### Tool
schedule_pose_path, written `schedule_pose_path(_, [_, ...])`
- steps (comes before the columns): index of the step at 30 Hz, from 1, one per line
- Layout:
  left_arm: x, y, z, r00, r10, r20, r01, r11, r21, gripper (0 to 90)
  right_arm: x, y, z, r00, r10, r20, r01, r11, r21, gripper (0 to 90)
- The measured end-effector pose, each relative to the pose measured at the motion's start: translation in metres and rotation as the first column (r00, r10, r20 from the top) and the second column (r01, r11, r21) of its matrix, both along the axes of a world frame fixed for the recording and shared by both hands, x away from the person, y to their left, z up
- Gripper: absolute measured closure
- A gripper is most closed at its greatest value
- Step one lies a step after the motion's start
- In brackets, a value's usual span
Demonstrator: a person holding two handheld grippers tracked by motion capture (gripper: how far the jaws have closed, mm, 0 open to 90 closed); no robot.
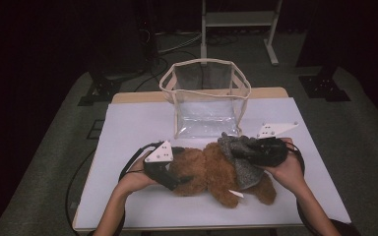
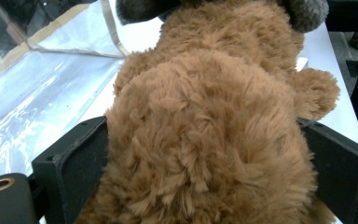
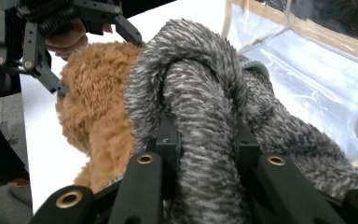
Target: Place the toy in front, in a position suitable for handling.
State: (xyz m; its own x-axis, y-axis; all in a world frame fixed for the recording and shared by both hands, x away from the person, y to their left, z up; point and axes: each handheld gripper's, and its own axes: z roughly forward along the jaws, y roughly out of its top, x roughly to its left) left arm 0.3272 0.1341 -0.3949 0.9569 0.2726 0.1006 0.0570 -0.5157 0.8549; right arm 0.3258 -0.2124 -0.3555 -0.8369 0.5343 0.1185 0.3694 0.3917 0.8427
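A brown plush teddy bear (image 1: 204, 169) lies on its side on the white table (image 1: 128, 128). A grey knitted garment (image 1: 241, 158) wraps its right part. My left gripper (image 1: 179, 179) is shut on the bear's left end; in the left gripper view the brown fur (image 2: 205, 130) bulges between the two jaws of that gripper (image 2: 205, 156). My right gripper (image 1: 246, 152) is shut on a thick fold of the grey knit (image 3: 205, 116), which is squeezed between this gripper's (image 3: 205, 144) jaws. The right gripper view also has the bear (image 3: 98, 93) and the left gripper (image 3: 95, 60) beyond it.
A clear plastic bag with beige trim (image 1: 206, 98) stands open at the table's far middle, just behind the bear; its wall shows close by (image 2: 37, 98) (image 3: 298, 70). Bare white tabletop lies left and right of the bear. A metal stand (image 1: 238, 19) is on the floor behind.
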Motion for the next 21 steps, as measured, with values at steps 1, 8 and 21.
schedule_pose_path(1, [0.0, 0.001, 0.0, 1.0, 0.003, 0.003, -0.003, 1.0, -0.001, 6.7, 0.0, -0.004, -0.001, 1.0, -0.006, -0.002, 0.006, 1.0, 0.003, 70.3])
schedule_pose_path(8, [0.0, 0.003, 0.0, 0.9999, -0.011, -0.008, 0.011, 0.9999, 0.004, 6.6, -0.003, -0.04, -0.024, 0.9964, -0.047, -0.07, 0.055, 0.992, 0.112, 69.9])
schedule_pose_path(21, [-0.001, 0.005, 0.001, 0.9998, -0.017, -0.009, 0.017, 0.9997, 0.016, 6.7, -0.015, -0.068, -0.031, 0.9828, -0.173, -0.063, 0.18, 0.977, 0.113, 71.4])
